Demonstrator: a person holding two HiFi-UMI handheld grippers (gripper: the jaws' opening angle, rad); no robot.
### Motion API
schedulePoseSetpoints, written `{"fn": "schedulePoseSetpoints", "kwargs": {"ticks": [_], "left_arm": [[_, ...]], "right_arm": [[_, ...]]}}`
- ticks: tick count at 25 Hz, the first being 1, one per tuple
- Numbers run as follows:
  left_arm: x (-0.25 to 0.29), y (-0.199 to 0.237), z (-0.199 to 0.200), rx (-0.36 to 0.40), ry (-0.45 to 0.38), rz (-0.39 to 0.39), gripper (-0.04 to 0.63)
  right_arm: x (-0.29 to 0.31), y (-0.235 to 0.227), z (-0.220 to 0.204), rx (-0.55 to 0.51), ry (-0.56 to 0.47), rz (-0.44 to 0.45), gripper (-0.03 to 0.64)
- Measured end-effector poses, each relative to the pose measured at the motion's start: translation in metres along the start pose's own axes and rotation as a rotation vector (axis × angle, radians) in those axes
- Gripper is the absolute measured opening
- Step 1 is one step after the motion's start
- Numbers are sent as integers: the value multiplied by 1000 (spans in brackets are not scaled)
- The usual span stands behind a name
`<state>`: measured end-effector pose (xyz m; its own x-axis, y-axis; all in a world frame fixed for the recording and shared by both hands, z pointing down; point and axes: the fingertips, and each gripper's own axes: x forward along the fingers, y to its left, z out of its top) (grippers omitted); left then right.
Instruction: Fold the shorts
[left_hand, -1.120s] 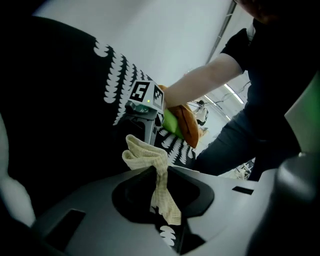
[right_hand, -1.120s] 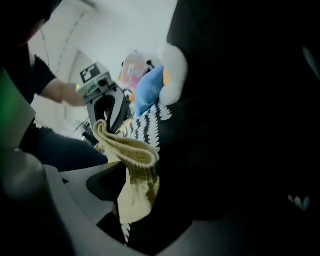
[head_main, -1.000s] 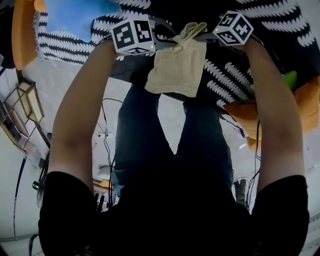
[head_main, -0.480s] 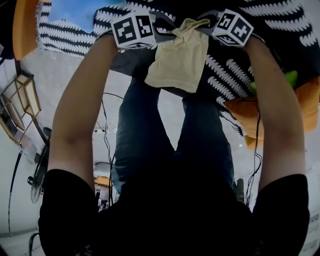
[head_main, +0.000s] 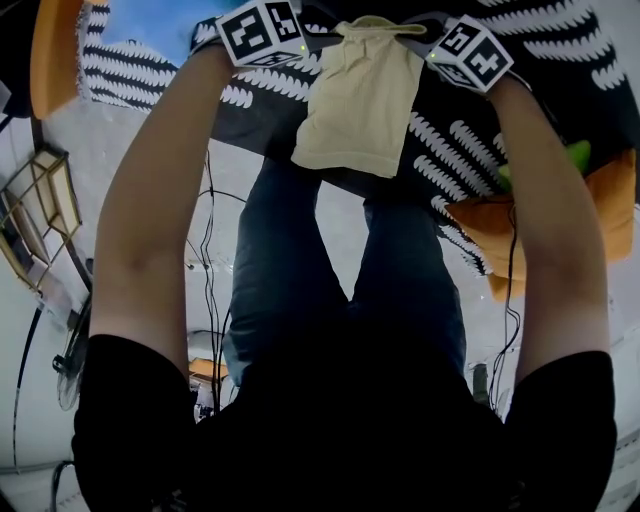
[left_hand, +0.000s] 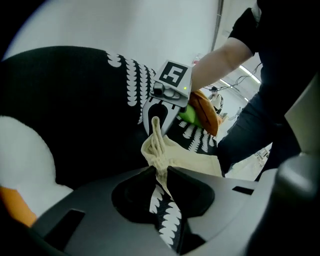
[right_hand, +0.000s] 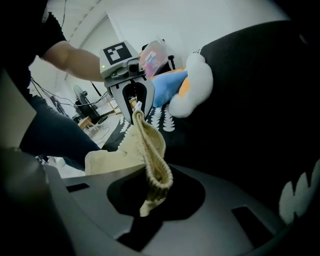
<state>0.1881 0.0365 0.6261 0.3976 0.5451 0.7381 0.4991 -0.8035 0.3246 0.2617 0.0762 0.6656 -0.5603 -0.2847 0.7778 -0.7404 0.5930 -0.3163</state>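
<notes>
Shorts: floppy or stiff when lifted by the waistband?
Likely floppy: the shorts hang limp and creased below the ribbed waistband. Probably light: the left gripper holds them by a thin pinch. That ribbing probably resists slipping.

Count is standing at: one pair of cream shorts (head_main: 360, 100); two tongs, left tongs (left_hand: 160, 171) and right tongs (right_hand: 153, 186); one black patterned cover (head_main: 470, 150).

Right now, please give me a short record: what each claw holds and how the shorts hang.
item: cream shorts
left claw: shut on the waistband
right claw: jaws have just been closing, waistband pinched between them
shorts: hang from both claws, over the patterned black cloth
</notes>
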Motion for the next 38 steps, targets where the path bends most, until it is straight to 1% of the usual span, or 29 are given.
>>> {"fn": "schedulePoseSetpoints", "kwargs": {"ticks": [3, 4, 6, 8, 9, 11, 12, 13, 14, 16, 18, 19, 21, 24, 27, 32, 35, 38], "left_arm": [[-12, 19, -6, 69, 59, 80, 84], [-15, 23, -5, 84, 63, 97, 84], [-20, 19, 0, 110, 46, 109, 84], [-20, 0, 10, 144, 20, 109, 84], [-18, -15, 17, 169, 21, 112, 83], [-13, -46, 34, 236, 53, 124, 78], [-11, -58, 40, 272, 75, 132, 65], [-9, -68, 39, 299, 95, 140, 55], [-8, -76, 29, 307, 110, 142, 49], [-6, -90, -12, 276, 124, 130, 49], [-8, -91, -54, 241, 121, 119, 49], [-8, -89, -68, 229, 116, 120, 49], [-6, -88, -84, 205, 101, 131, 52], [-2, -92, -89, 167, 79, 156, 72], [0, -102, -85, 148, 62, 169, 74], [8, -128, -83, 152, 70, 154, 72], [17, -142, -92, 156, 84, 142, 56], [28, -159, -105, 172, 108, 111, 35]], "right_arm": [[-10, -12, 16, -24, -26, -58, 48], [-14, -14, 21, -40, -33, -70, 48], [-21, -10, 28, -84, -44, -84, 48], [-33, 7, 28, -130, -47, -92, 48], [-44, 20, 24, -156, -48, -98, 48], [-74, 42, 12, -213, -50, -131, 48], [-87, 50, 6, -236, -54, -156, 48], [-94, 56, 1, -252, -57, -177, 48], [-92, 63, -2, -260, -58, -183, 47], [-64, 81, -3, -267, -49, -155, 46], [-26, 94, 1, -278, -33, -124, 46], [-12, 99, 3, -279, -27, -116, 46], [6, 108, 9, -288, -24, -109, 46], [14, 122, 13, -305, -31, -101, 46], [12, 137, 12, -330, -19, -94, 46], [13, 174, -1, -393, 7, -59, 46], [27, 194, -16, -420, 27, -35, 44], [41, 210, -31, -450, 51, -14, 44]]}}
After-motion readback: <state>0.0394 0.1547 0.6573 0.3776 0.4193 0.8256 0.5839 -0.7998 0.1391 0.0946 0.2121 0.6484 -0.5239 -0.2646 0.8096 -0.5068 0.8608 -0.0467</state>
